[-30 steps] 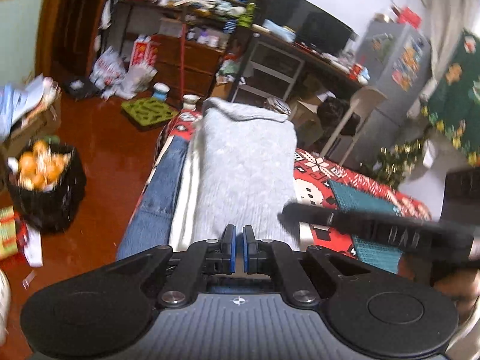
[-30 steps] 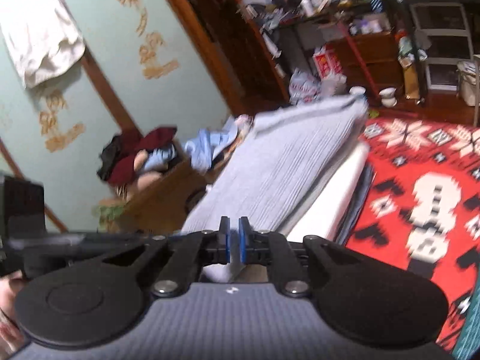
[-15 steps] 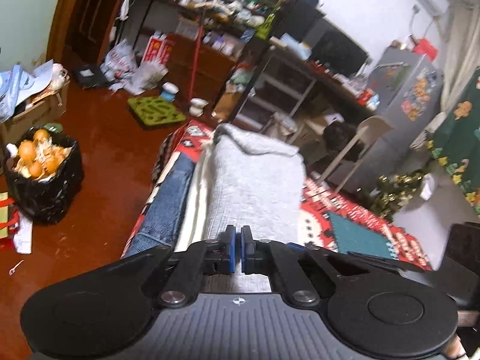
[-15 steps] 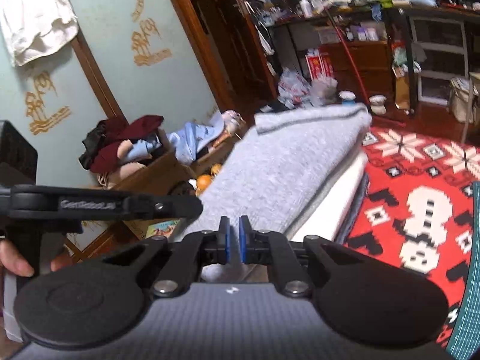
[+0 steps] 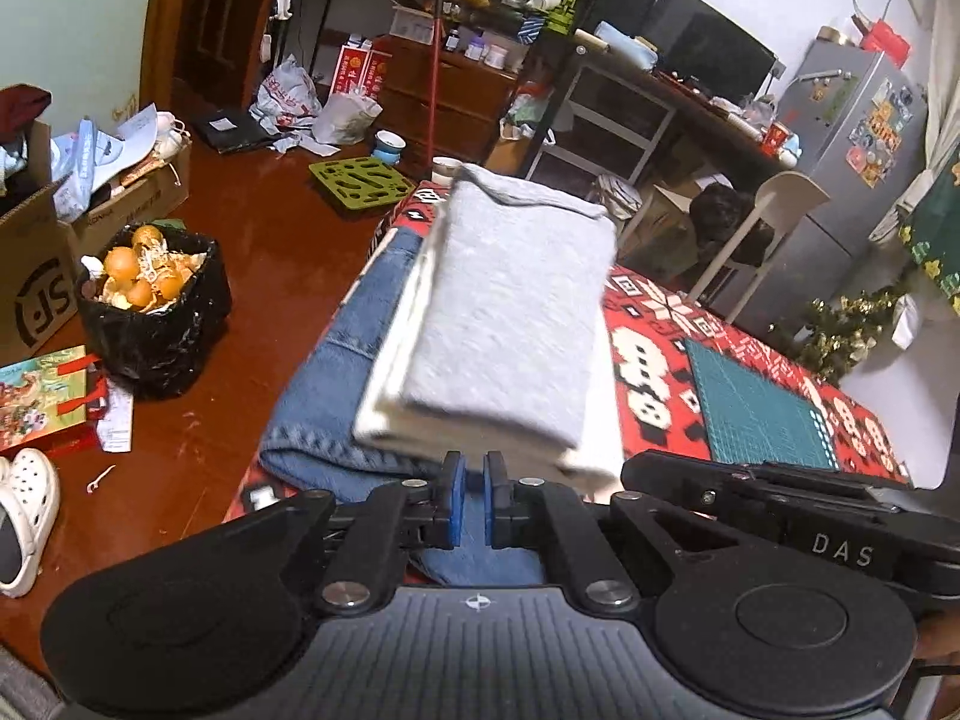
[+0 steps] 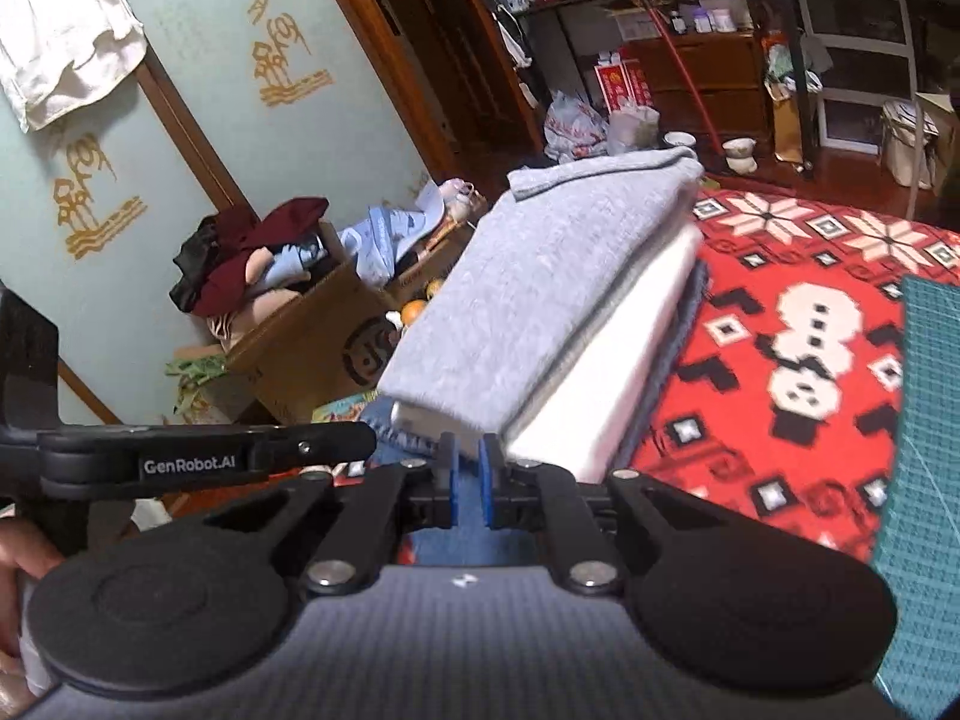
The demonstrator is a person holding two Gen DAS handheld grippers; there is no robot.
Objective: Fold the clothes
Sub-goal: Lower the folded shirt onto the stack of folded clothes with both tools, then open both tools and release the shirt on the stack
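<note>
Two grippers, both with jaws drawn together and nothing between the blue pads: left gripper (image 5: 473,495), right gripper (image 6: 469,483). A narrow sliver of gap shows in each, no cloth in it. Both sit just short of the near end of the stack.

Stack location: on the red patterned blanket (image 5: 654,348), near its left edge. Folded grey garment (image 5: 510,312) on top, white folded piece (image 5: 393,378) under it, jeans (image 5: 324,408) at the bottom.

Risks, as judged:
- Stack sits close to the blanket's edge beside the floor; a nudge from either gripper could tip the layers off toward the black bin of orange peels (image 5: 150,294).
- Grey garment lies slightly askew on the white piece, overhanging on one side; it could slide if the pile is shifted.
- Closed jaws can only push, so any correction risks rumpling the top fold.

Hard to make out:
- Near ends of the garments blurred in both views.
- Jeans mostly covered; fold state unclear.
- Whether more clothes await folding: cannot tell. The cardboard box (image 6: 312,324) holds a heap of clothing, partly hidden.
- Green mat (image 5: 759,402) cut off by the right gripper's body.
</note>
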